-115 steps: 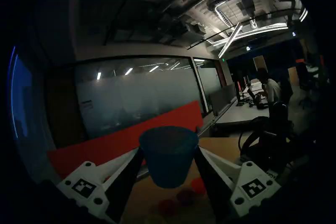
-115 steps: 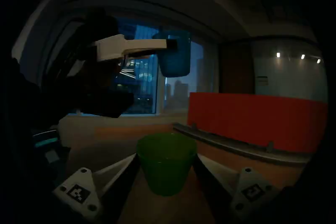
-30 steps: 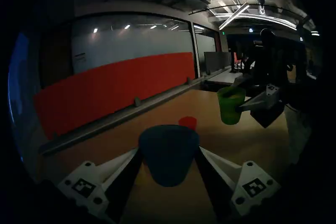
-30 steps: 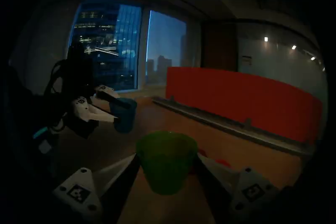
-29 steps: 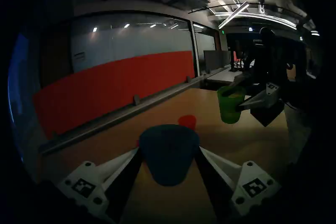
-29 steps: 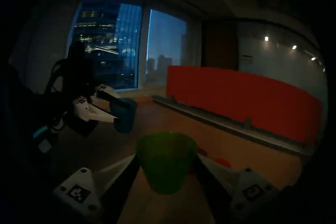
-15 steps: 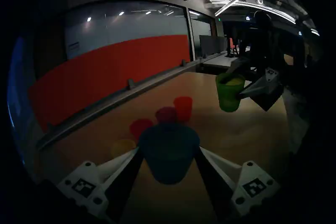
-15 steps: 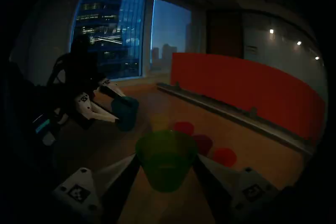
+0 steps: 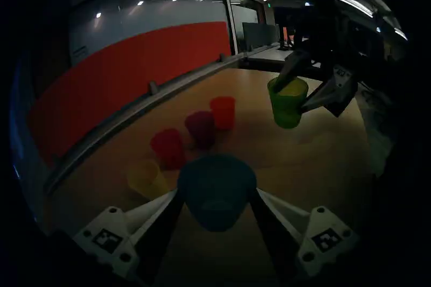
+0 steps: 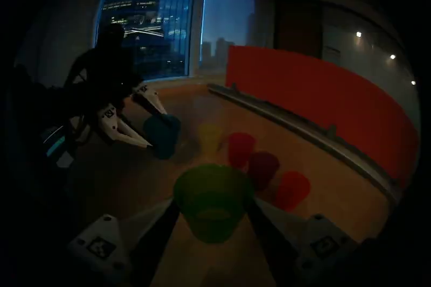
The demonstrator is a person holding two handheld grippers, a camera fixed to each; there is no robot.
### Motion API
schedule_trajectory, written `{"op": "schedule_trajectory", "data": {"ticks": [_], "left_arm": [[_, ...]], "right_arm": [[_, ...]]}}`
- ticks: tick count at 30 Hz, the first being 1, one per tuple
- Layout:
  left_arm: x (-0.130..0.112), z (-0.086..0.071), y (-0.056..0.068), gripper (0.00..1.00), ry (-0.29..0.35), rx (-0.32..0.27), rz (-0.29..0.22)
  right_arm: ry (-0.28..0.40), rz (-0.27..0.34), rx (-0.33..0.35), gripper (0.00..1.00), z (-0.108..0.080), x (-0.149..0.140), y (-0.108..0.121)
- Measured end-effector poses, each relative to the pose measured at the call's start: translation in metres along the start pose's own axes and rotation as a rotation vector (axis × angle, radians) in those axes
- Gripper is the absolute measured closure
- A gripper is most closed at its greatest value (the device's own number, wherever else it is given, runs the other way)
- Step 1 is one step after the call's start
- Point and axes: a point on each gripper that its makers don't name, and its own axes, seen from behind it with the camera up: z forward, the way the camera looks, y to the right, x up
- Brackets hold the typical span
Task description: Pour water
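The wooden table (image 9: 318, 158) spreads under and ahead of both pairs of fingers. A long red partition (image 9: 134, 66) runs along its far edge, up and to the left of the left gripper's fingers. In the right gripper view, a dark window (image 10: 156, 28) with lit towers stands high beyond the left finger, and a person's silhouette (image 10: 108, 71) sits below it.

The left gripper (image 9: 216, 196) has its 2 fingers closed against the sides of the blue cup (image 9: 216, 176), which stands upright between them, off the table. The right gripper (image 10: 213, 207) likewise clamps the green cup (image 10: 213, 190) upright between its 2 fingers; a paler level shows low inside, though whether it is water I cannot tell.

From the left gripper, the green cup hangs well ahead and to the right of the right finger.

4 small cups stand in a row on the table: the yellow cup (image 9: 144, 176) just beyond the left fingertip, then the red cup (image 9: 168, 148), the maroon cup (image 9: 200, 128) and the orange-red cup (image 9: 222, 112), each farther ahead.
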Motion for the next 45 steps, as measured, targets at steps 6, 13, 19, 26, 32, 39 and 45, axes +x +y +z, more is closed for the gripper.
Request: {"op": "schedule_trajectory", "data": {"ticks": [6,13,19,26,32,39,45], "left_arm": [[-0.012,0.011,0.004,0.15,-0.046,-0.03,0.024],[-0.024,0.02,0.011,0.15,-0.09,-0.064,0.046],[-0.033,0.027,0.016,0.15,-0.104,-0.089,0.037],[-0.043,0.033,0.021,0.15,-0.111,-0.108,0.022],[-0.049,0.036,0.022,0.15,-0.113,-0.112,0.015],[-0.055,0.038,0.023,0.15,-0.113,-0.121,-0.002],[-0.059,0.038,0.023,0.15,-0.116,-0.126,-0.009]], "right_arm": [[-0.052,-0.018,0.022,0.0,0.007,-0.014,-0.003],[-0.099,-0.033,0.051,0.0,0.015,-0.029,-0.008],[-0.124,-0.038,0.06,0.0,0.022,-0.039,-0.009],[-0.146,-0.041,0.063,0.0,0.029,-0.048,-0.01],[-0.16,-0.04,0.062,0.0,0.032,-0.055,-0.011],[-0.173,-0.037,0.055,0.0,0.036,-0.062,-0.01],[-0.179,-0.039,0.053,0.0,0.039,-0.065,-0.011]]}}
